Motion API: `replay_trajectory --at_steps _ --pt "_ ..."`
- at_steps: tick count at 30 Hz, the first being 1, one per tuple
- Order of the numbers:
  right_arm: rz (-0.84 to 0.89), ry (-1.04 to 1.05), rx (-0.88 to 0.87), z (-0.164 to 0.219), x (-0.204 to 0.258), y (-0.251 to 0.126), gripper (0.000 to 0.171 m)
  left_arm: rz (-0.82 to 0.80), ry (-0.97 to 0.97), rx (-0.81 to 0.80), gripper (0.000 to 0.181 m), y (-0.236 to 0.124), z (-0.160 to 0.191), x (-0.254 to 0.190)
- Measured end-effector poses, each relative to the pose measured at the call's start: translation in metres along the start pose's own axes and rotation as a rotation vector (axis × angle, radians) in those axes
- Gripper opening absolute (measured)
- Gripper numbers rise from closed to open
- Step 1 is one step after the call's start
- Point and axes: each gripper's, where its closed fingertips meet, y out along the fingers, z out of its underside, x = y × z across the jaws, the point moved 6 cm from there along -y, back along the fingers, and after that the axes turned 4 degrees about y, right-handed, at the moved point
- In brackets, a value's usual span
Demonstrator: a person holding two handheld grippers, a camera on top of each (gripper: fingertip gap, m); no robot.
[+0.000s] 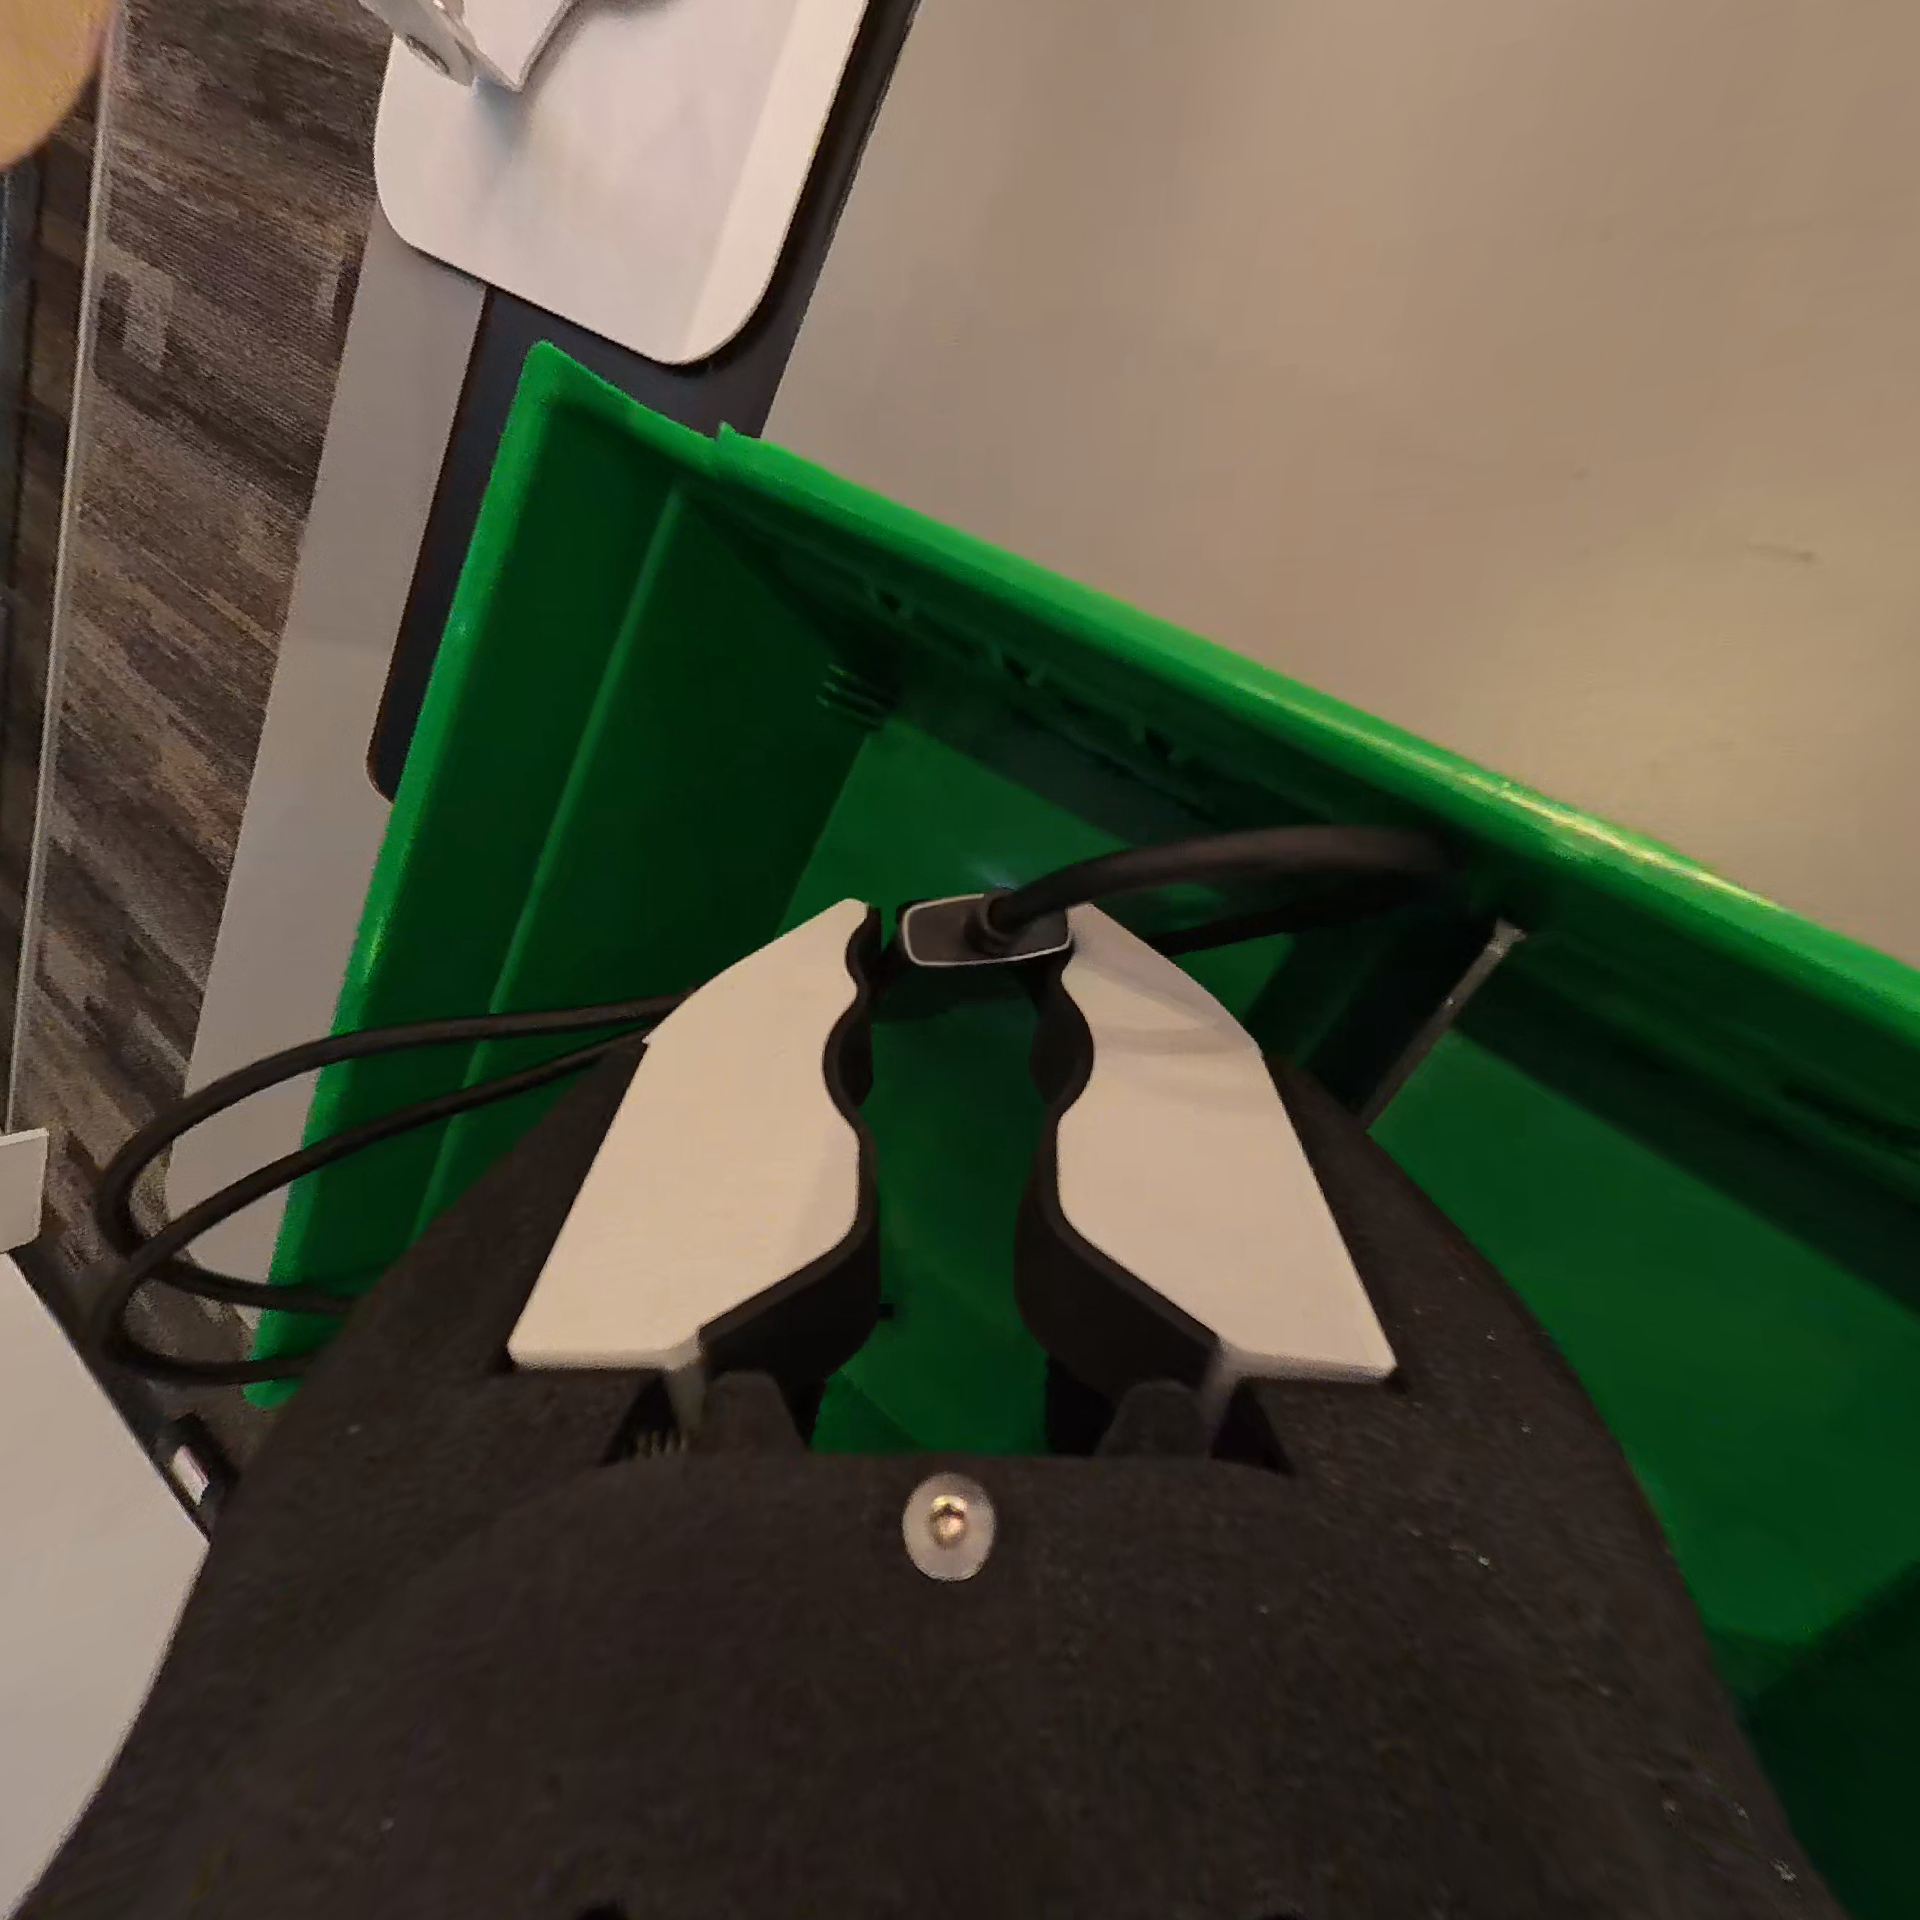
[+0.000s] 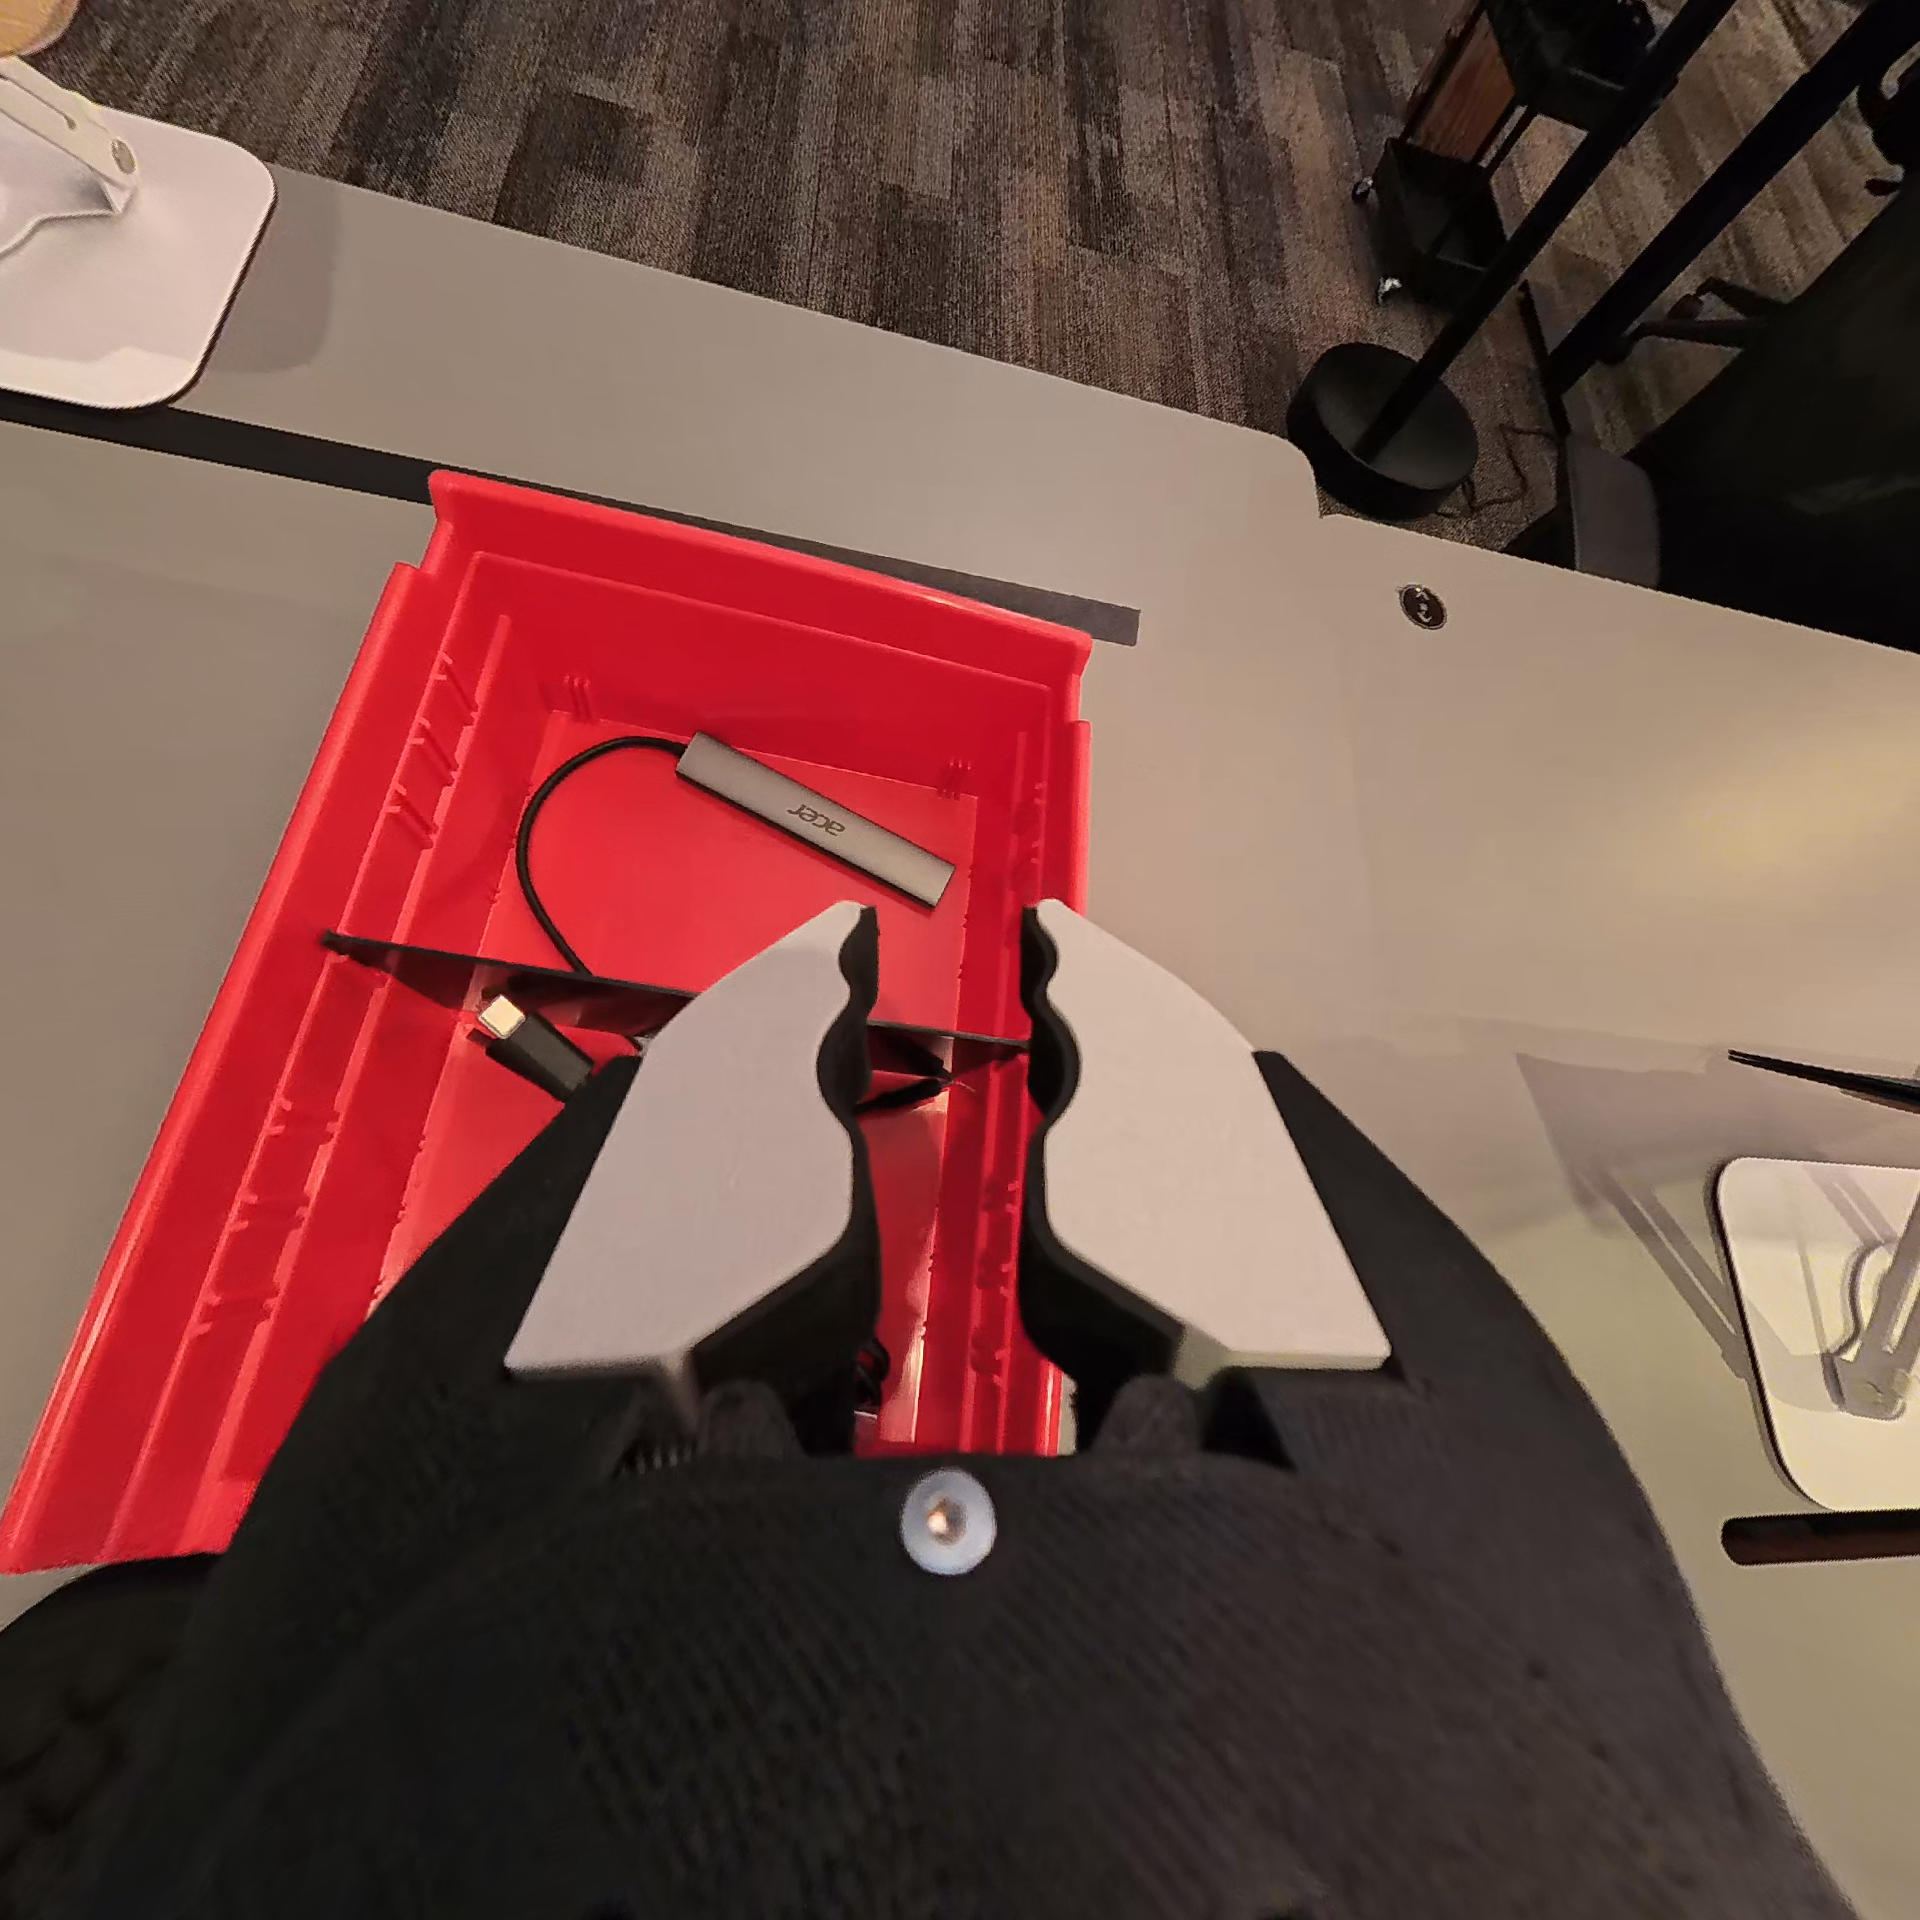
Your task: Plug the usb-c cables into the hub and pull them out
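In the left wrist view my left gripper reaches into a green bin. Its fingertips close on the end of a grey hub, seen end-on, with a thick black cable running from it to the bin's right wall. A thin black cable loops out over the bin's left wall. In the right wrist view my right gripper is open and empty above a red bin. A second grey hub lies flat in the bin. Its black cable curls round to a silver-tipped USB-C plug.
A thin black divider crosses the red bin. Both bins stand on a grey table. White stand bases sit at the far left and at the right. A black pole base stands on the carpet beyond the table edge. From my right tips it is roughly 10 cm to the silver-tipped USB-C plug; from my left, 50 cm.
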Motion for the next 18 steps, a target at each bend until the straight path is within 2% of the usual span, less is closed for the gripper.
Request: replay_trajectory --at_steps 4,10,14,16,18 --pt "0.008 -0.016 0.003 -0.001 0.002 0.001 0.027 -0.046 -0.053 -0.042 0.025 -0.023 -0.004 0.01" --pt "0.015 -0.068 -0.015 -0.008 0.013 0.0 0.027 -0.24 -0.148 -0.194 0.025 -0.091 -0.02 0.028" --pt "0.007 -0.141 -0.035 -0.018 0.029 0.002 0.027 -0.36 -0.161 -0.401 0.024 -0.148 -0.041 0.028" --pt "-0.005 -0.196 -0.05 -0.024 0.042 0.004 0.027 -0.418 -0.171 -0.543 0.024 -0.179 -0.054 0.024" --pt "-0.031 -0.259 -0.077 -0.032 0.06 0.005 0.027 -0.409 -0.16 -0.716 0.024 -0.208 -0.07 0.012"
